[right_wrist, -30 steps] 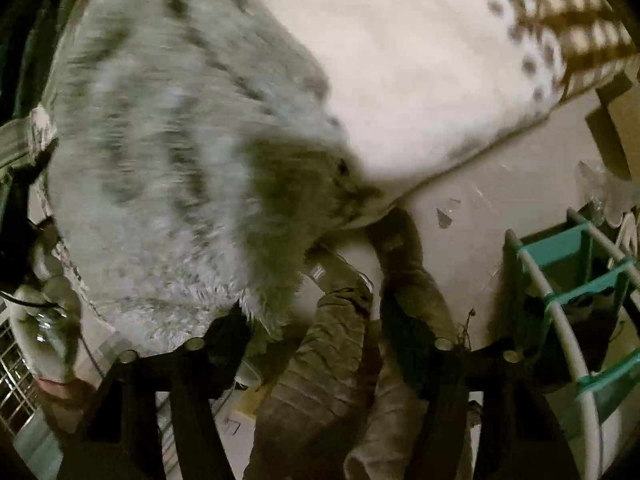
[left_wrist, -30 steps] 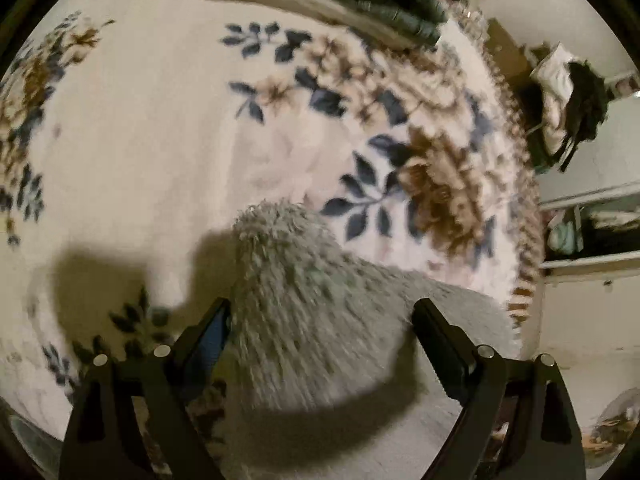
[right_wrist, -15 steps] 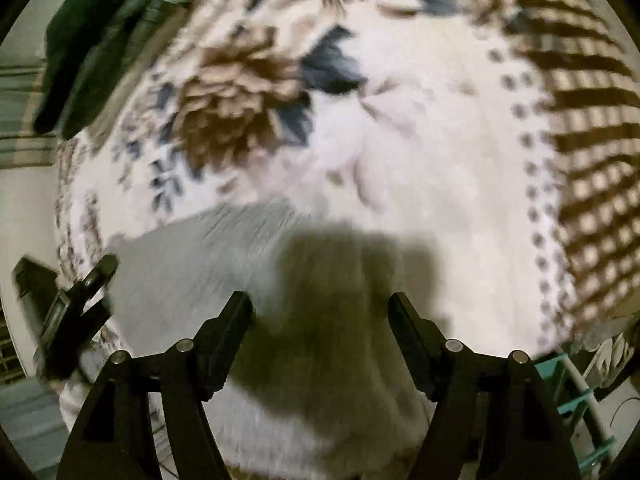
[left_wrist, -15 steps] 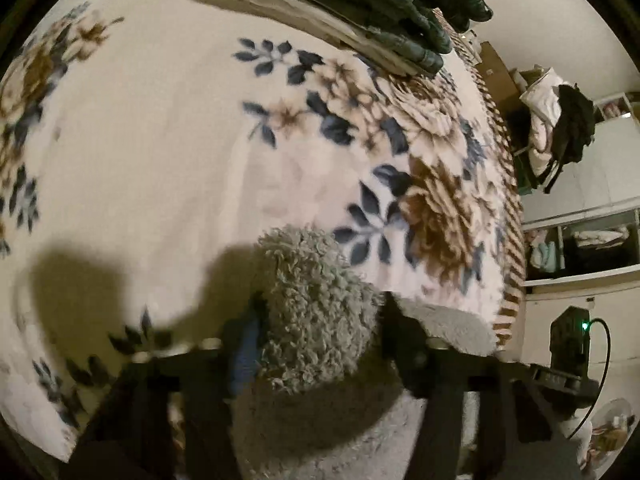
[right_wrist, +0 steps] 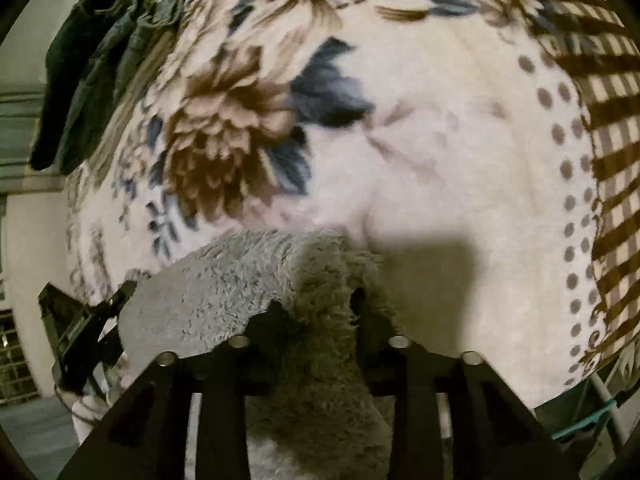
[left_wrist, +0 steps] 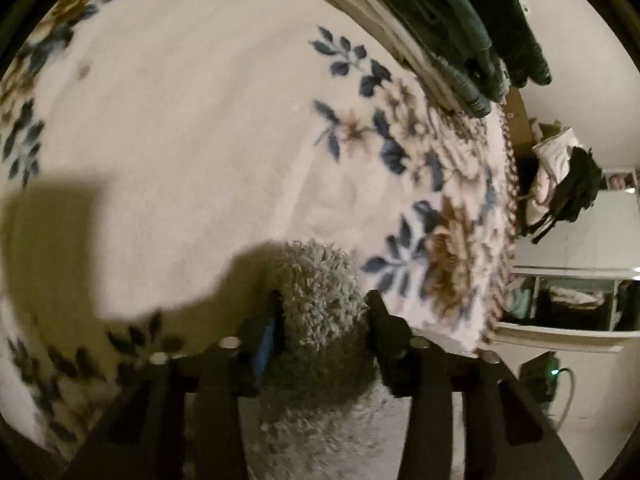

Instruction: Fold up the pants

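Observation:
The pants (left_wrist: 320,268) are fuzzy grey fleece lying at the near edge of a floral blanket (left_wrist: 180,120). A bunched edge of them sits between the fingers of my left gripper (left_wrist: 324,300); both pads touch the pile while the jaws are opening slightly. In the right wrist view the same pants (right_wrist: 224,288) spread leftward across the blanket (right_wrist: 440,140). My right gripper (right_wrist: 316,300) is closing, its fingertips sunk into a raised fold of fleece. The left gripper (right_wrist: 80,328) shows at the pants' far left end.
A stack of dark folded clothes (left_wrist: 460,20) lies at the blanket's far side, also visible as dark clothes (right_wrist: 92,72) at the upper left. Shelves (left_wrist: 568,300) and hanging bags (left_wrist: 576,192) stand beyond the bed. A teal rack (right_wrist: 580,428) is below the blanket's edge.
The left gripper has narrowed from wide open onto the pants' edge. The right gripper has swung from over the floor to over the blanket and narrowed onto a fold of fleece.

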Demonstrator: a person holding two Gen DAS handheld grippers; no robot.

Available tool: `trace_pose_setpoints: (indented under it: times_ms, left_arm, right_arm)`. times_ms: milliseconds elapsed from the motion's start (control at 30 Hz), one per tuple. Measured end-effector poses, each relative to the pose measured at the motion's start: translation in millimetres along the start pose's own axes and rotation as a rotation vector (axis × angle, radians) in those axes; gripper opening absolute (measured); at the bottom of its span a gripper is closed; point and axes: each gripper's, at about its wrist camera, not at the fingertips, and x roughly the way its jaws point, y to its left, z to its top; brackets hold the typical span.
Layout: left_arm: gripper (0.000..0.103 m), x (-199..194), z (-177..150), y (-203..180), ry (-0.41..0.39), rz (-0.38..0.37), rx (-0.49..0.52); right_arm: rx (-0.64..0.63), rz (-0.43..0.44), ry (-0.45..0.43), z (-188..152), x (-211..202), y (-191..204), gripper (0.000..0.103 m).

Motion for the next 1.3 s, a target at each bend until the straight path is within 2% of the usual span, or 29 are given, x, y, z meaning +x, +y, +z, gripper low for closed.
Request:
trace_pose_setpoints:
  times_ms: [33, 67, 100, 133, 267, 433, 500, 600, 633, 667, 700, 733, 800, 867, 933, 1000, 1100, 1167, 1233, 1300]
  left_arm:
    - [0.055, -11.5, -3.9, -3.8, -0.017, -0.018, 0.01]
    - [0.075, -19.1, -7.0, -6.6, -0.034, -0.026, 0.024]
    - [0.09, -30.3, -12.9, -10.9, -0.053, -0.044, 0.05]
    - [0.092, -37.4, -18.5, -14.1, -0.064, -0.065, 0.069]
    - [0.095, -42.3, -41.4, -11.0, -0.035, -0.116, 0.066]
    - [0.097, -13.8, -63.0, 8.6, 0.037, -0.073, 0.01]
    - [0.097, -5.1, -68.7, 12.8, 0.052, -0.047, 0.008]
    - [0.097, -0.2, -72.7, 14.7, 0.055, -0.03, 0.018]
    - [0.097, 1.5, -73.5, 15.9, 0.057, -0.029, 0.016]
    - [0.097, 3.2, -73.8, 17.0, 0.057, -0.027, 0.013]
    - [0.097, 4.7, -74.7, 18.0, 0.058, -0.022, 0.01]
    - [0.097, 6.8, -74.7, 18.1, 0.064, -0.02, 0.01]
    - [0.097, 6.2, -76.6, 15.3, 0.069, -0.019, 0.02]
    - [0.097, 0.8, -80.5, 10.4, 0.069, -0.012, 0.035]
    - [0.097, -8.3, -86.3, 10.5, 0.059, -0.02, 0.032]
    - [0.097, -12.9, -90.8, 10.2, 0.058, -0.022, 0.025]
    - [0.097, -8.8, -95.1, 9.8, 0.059, -0.016, 0.028]
    - [0.097, 0.1, -93.1, 10.8, 0.05, 0.006, 0.031]
    - [0.097, 11.3, -89.1, 17.7, 0.051, 0.057, 0.044]
    - [0.097, 15.5, -85.7, 26.0, 0.069, 0.041, 0.019]
  right_arm:
    - [-0.008, 0.019, 0.003, -1.6, -4.4, -0.6, 0.072]
    - [-0.021, 0.049, -0.003, -4.3, -12.1, -3.0, 0.085]
    - [-0.039, 0.084, -0.014, -7.9, -20.5, -6.0, 0.102]
    - [-0.054, 0.095, -0.022, -12.5, -25.9, -9.5, 0.103]
    - [-0.066, 0.121, 0.018, -27.0, -19.8, -29.5, 0.103]
    - [-0.038, 0.198, 0.142, -48.9, 18.8, -48.1, 0.103]
    - [0.022, 0.195, 0.137, -59.7, 18.9, -55.5, 0.103]
    - [0.09, 0.26, 0.105, -82.5, 3.4, -67.5, 0.102]
    - [0.083, 0.249, 0.091, -90.7, -0.2, -69.6, 0.091]
    - [0.062, 0.193, 0.082, -102.0, -1.8, -71.9, 0.079]
    - [0.052, 0.147, 0.096, -107.4, 1.2, -74.8, 0.05]
    - [0.057, 0.087, 0.127, -112.3, 7.5, -79.7, 0.047]
    - [0.097, 0.003, 0.146, -118.7, 16.0, -92.4, 0.047]
    - [0.097, 0.01, 0.132, -117.3, 11.0, -87.6, 0.048]
    - [0.093, 0.031, 0.123, -114.5, 3.0, -77.0, 0.064]
    - [0.078, 0.045, 0.104, -112.2, -10.6, -62.1, 0.073]
    - [0.049, 0.076, 0.067, -106.8, -23.9, -41.4, 0.074]
    - [0.029, 0.092, 0.057, -102.6, -30.2, -43.5, 0.074]
    - [0.001, 0.07, 0.051, -93.1, -18.8, -38.1, 0.074]
    - [-0.023, 0.033, 0.051, -79.0, -5.9, -41.4, 0.074]
